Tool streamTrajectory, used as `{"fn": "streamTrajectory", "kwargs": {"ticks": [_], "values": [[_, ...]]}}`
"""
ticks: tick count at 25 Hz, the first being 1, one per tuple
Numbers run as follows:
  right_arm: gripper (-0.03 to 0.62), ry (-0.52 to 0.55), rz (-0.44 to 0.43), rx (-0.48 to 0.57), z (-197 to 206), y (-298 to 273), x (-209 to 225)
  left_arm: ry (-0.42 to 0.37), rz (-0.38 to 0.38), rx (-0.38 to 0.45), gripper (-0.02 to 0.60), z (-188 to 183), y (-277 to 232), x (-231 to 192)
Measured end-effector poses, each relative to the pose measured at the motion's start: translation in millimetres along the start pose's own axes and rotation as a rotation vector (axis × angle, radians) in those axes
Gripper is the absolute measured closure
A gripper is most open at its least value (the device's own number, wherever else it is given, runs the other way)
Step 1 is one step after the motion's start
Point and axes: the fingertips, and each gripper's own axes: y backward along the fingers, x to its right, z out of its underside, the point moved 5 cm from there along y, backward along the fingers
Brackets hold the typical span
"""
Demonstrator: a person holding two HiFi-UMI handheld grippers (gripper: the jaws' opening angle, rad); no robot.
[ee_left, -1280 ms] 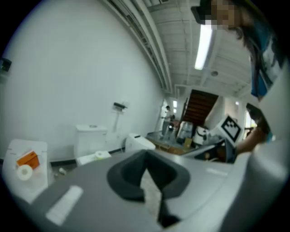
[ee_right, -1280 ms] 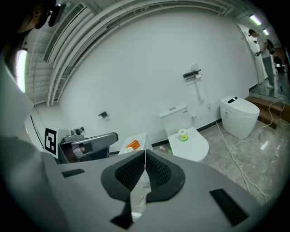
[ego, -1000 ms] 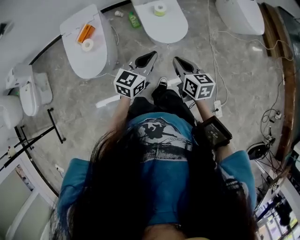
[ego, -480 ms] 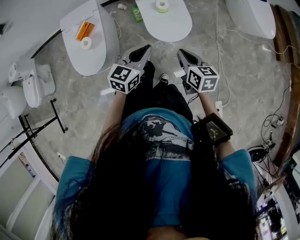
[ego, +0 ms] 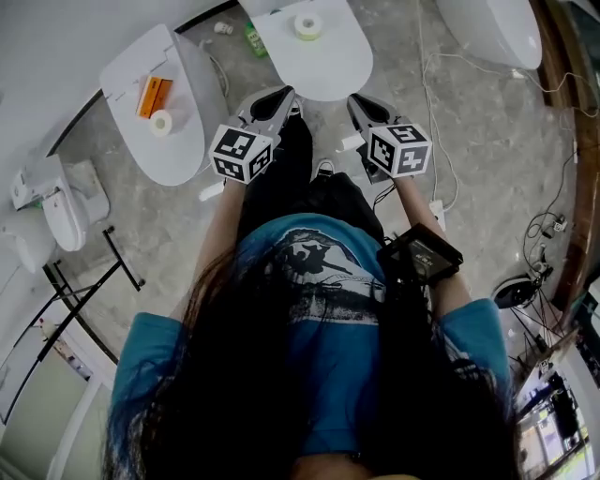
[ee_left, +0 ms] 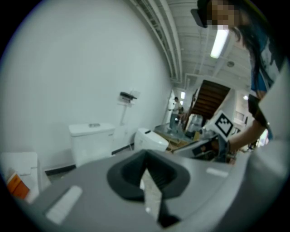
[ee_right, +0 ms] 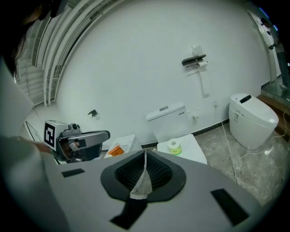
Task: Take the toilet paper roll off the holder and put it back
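A black wall holder (ee_right: 194, 60) carries a white toilet paper roll (ee_right: 202, 65) above the cistern (ee_right: 166, 118) in the right gripper view. In the left gripper view the holder (ee_left: 128, 95) is small and far off. Another roll (ego: 306, 25) stands on the middle toilet's lid (ego: 328, 61), and a third roll (ego: 161, 122) lies on the left toilet (ego: 141, 141). My left gripper (ego: 284, 93) and right gripper (ego: 355, 99) are held side by side over the floor, just short of the middle toilet. Both are shut and hold nothing; the shut jaws show in the left gripper (ee_left: 146, 166) and right gripper (ee_right: 144, 157) views.
An orange box (ego: 150, 96) lies on the left toilet's lid. A green bottle (ego: 255, 39) stands on the floor between the toilets. A third toilet (ego: 487, 28) is at the right, with white cables (ego: 441, 112) on the floor. A black metal rack (ego: 89, 281) stands at the left.
Both grippers have moved forward together toward the middle toilet, and the person has stepped forward with them. Their jaws have stayed shut.
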Motion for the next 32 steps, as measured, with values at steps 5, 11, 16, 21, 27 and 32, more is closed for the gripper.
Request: {"fn": "streamTrajectory", "kwargs": {"ticks": [5,11,16,21,27,32], "values": [[0.577,-0.016,-0.04,-0.036,-41,-73,17,-0.005,0.007,-0.025,0.58,-10,-29,-74],[0.576,-0.034,-0.033,-0.09,-64,-168,47,0.024,0.013,-0.043,0.58,-12,-66,-158],[0.442,0.004,-0.033,-0.195,-51,-244,79,0.048,0.072,-0.074,0.557,5,-105,-209],[0.312,0.16,0.042,-0.315,-28,-311,126,0.083,0.114,-0.12,0.538,39,-146,-243],[0.194,0.336,0.119,-0.45,5,-383,170,0.1,0.147,-0.156,0.512,81,-182,-264],[0.166,0.452,0.151,-0.511,23,-425,186,0.11,0.143,-0.18,0.512,109,-197,-279]]}}
